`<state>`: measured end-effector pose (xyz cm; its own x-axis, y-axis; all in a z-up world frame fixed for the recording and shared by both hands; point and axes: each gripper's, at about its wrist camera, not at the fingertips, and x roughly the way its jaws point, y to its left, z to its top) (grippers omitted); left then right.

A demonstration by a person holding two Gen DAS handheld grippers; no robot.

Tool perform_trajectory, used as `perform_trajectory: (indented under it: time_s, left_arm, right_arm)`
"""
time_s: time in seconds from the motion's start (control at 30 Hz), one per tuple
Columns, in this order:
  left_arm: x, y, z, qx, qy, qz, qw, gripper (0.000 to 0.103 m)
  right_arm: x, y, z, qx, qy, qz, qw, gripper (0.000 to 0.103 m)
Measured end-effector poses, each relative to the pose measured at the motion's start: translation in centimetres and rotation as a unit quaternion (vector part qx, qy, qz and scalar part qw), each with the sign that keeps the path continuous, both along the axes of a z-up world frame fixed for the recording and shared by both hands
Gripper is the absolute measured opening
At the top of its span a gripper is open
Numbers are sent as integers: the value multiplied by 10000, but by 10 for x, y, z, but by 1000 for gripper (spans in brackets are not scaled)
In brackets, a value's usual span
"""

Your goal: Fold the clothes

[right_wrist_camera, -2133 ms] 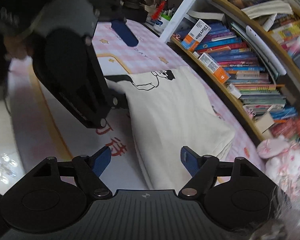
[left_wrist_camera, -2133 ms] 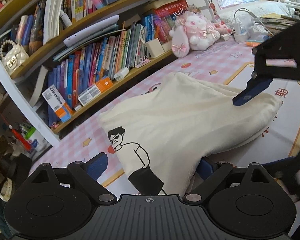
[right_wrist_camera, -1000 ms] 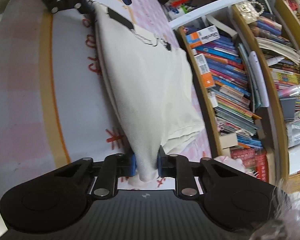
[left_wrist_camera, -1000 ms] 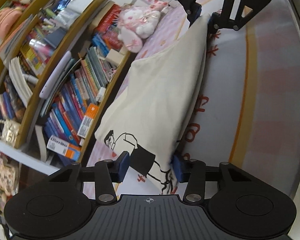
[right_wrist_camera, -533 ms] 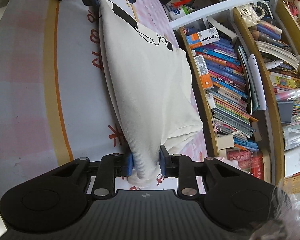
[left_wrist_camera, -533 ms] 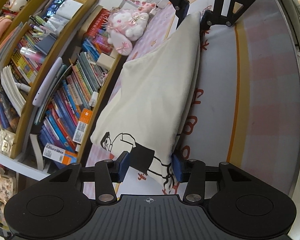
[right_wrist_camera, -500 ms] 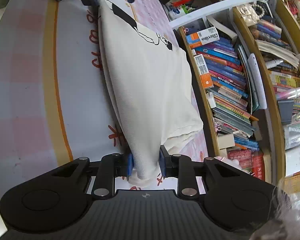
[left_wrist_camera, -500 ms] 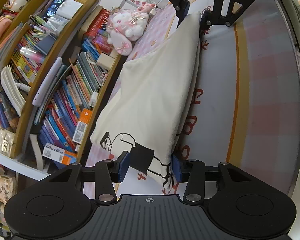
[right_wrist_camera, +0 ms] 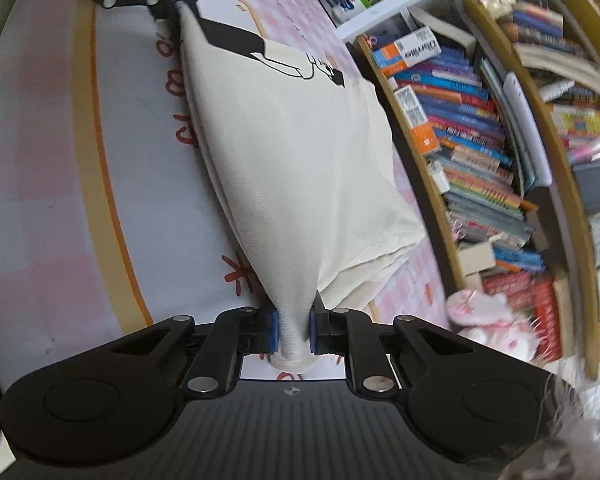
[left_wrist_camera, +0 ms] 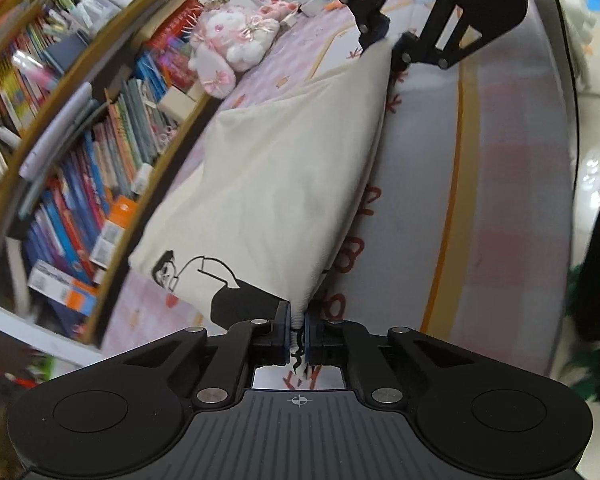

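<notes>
Left jaws newly pinching shirt (hem hidden)

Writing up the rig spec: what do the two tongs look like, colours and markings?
Both match. The left tongs and right tongs have matte black linkage arms with silver pivot screws, blue finger pads, and a ribbed black body bearing a small white crosshair mark between two round recesses. No cables visible.
</notes>
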<state>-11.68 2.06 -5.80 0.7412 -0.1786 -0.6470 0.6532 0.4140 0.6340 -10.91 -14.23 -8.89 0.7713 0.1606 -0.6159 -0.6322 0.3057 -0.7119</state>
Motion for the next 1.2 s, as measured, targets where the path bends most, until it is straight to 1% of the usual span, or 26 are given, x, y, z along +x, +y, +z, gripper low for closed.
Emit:
perform_trajectory:
  time_s: [0.1,0.2,0.3,0.4,0.57,0.7,0.73,0.8,0.83,0.9,1.03,1.1,1.2]
  left_arm:
    - [-7,6,12,-208,143,-68,9997,4]
    - [-16,10,24,-411,434,-57,9982,4]
    - [-28,13,38,-640,810,-36,9946,4]
    - [-41,16,51,-885,1197,-57,9888,4]
    - [-59,25,69,-1237,1630,-15,9788,4]
    - [-65,31,80,-1361,1889,26,9725,4]
    - [-65,32,83,-1356,1910,23,9722,4]
    - [-63,32,88,-1317,1885,8,9732,4]
    - [-62,32,92,-1296,1819,-6,9747,4]
    - [-58,33,103,-1288,1588,-23,9789,4]
    - [-39,38,131,-1504,1124,86,9822,4]
    - [-28,39,142,-1586,932,146,9828,4]
    - [-8,39,153,-1693,677,307,9828,4]
  right_arm:
    - [-1,-4,14,118,456,-58,9989,13]
    - [-4,-9,31,254,973,-113,9949,13]
    - [-7,-15,48,461,1607,-208,9857,13]
    - [-16,-21,62,615,2142,-282,9744,13]
    - [-38,-26,82,751,2613,-259,9620,12]
    - [-48,-28,95,954,2886,-323,9521,12]
    - [-49,-29,98,999,2943,-343,9498,12]
    - [-47,-29,105,1044,2988,-320,9480,12]
    - [-46,-29,109,1056,2987,-281,9481,12]
    - [-38,-31,123,1160,2845,-249,9513,12]
    - [-22,-35,153,1408,2509,-200,9575,12]
    - [-6,-36,169,1587,2325,-181,9594,12]
    - [14,-36,183,1776,2132,-136,9606,12]
